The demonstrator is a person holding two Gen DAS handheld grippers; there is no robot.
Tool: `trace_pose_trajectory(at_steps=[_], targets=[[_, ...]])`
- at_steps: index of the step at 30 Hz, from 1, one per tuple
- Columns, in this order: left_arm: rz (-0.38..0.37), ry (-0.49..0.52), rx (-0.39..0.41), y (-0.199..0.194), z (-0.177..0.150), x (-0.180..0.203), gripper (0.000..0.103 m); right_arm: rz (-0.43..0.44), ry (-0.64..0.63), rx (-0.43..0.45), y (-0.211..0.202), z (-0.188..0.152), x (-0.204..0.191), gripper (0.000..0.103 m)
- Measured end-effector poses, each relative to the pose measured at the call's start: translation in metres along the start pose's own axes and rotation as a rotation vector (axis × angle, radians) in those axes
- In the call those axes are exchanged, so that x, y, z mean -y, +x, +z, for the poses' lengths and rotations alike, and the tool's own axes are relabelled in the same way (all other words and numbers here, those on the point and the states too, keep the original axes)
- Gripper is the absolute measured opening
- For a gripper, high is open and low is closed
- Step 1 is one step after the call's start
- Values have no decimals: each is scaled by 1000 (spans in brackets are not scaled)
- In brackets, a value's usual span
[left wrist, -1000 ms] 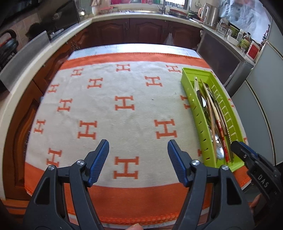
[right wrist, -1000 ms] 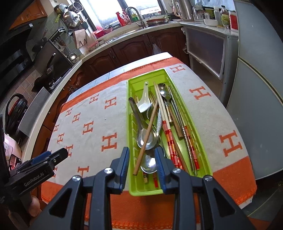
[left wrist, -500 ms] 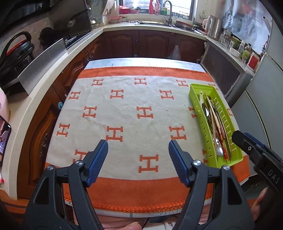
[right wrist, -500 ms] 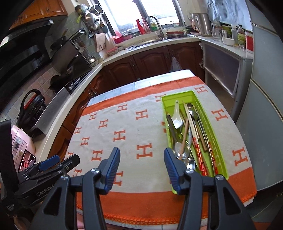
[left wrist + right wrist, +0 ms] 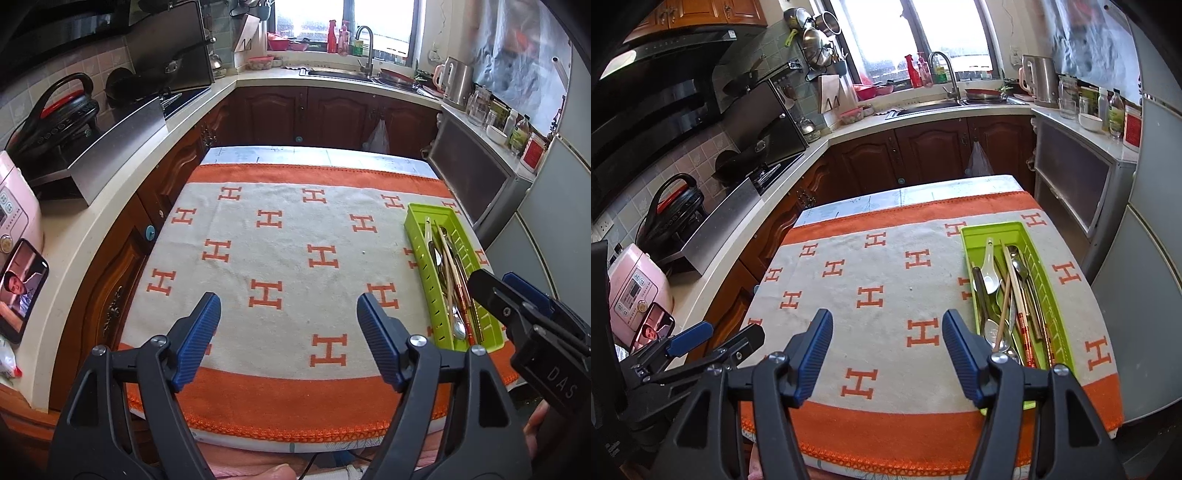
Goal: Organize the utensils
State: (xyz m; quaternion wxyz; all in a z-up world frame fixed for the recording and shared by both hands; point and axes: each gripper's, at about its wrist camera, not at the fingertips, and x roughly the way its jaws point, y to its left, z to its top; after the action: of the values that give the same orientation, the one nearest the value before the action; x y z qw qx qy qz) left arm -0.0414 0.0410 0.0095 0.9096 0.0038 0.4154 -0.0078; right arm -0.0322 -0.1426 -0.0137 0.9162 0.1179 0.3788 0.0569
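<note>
A green slotted tray (image 5: 1050,295) sits on the right side of the table, also in the left wrist view (image 5: 416,236). It holds a white ceramic spoon (image 5: 988,266), metal spoons (image 5: 990,330), wooden chopsticks (image 5: 1004,310) and red-patterned chopsticks (image 5: 1026,334). My left gripper (image 5: 288,325) is open and empty above the near edge of the cloth. My right gripper (image 5: 886,345) is open and empty, left of the tray and above the table's near side. Each gripper shows at the edge of the other's view.
A cream towel with orange H marks and orange borders (image 5: 280,258) covers the table. Dark wood cabinets, a stove counter (image 5: 738,206) to the left, a sink (image 5: 945,103) at the back and a fridge (image 5: 1152,236) to the right surround it.
Both grippers have pulled back and risen away from the table. The right gripper opened wide and shifted left, off the tray. The utensils in the tray have not moved.
</note>
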Motion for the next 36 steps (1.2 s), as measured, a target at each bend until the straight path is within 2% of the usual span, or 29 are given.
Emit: trace_pose_trajectory(at_steps=[36], targets=[[-1,16,-5,1,-5,-1,74,13,-9,-8,2,-10,-9,62]])
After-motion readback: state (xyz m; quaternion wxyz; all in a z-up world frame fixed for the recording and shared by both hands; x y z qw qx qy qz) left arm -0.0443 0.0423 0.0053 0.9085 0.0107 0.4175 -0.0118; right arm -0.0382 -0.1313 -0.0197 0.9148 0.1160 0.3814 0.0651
